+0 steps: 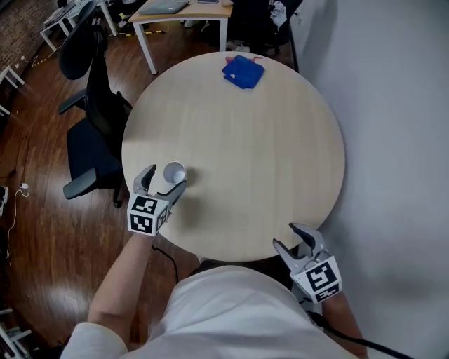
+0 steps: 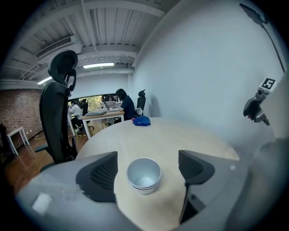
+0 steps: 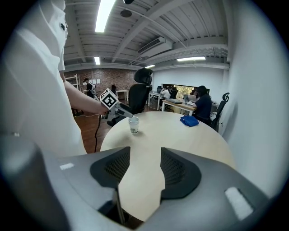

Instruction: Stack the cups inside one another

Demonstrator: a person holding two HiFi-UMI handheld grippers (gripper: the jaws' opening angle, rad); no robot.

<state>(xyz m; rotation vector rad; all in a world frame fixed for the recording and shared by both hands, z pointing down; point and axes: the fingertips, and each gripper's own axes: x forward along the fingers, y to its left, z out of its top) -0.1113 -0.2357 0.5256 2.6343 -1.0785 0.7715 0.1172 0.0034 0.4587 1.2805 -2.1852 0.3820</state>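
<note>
A nested stack of white paper cups [image 1: 174, 172] stands upright near the left edge of the round pale wooden table [image 1: 266, 154]. My left gripper [image 1: 165, 179] straddles the stack with its jaws wide. In the left gripper view the cups [image 2: 143, 175] sit between the two pads with a gap on each side, so it is open. My right gripper [image 1: 286, 235] hovers at the table's near right edge, open with nothing between its jaws [image 3: 145, 168]. From the right gripper view the cups [image 3: 133, 125] are far off beside the left gripper [image 3: 118, 111].
A folded blue cloth [image 1: 243, 71] lies at the far side of the table. A black office chair [image 1: 91, 133] stands against the table's left edge. A white wall [image 1: 400, 105] runs close along the right. A wooden desk [image 1: 184, 12] stands beyond.
</note>
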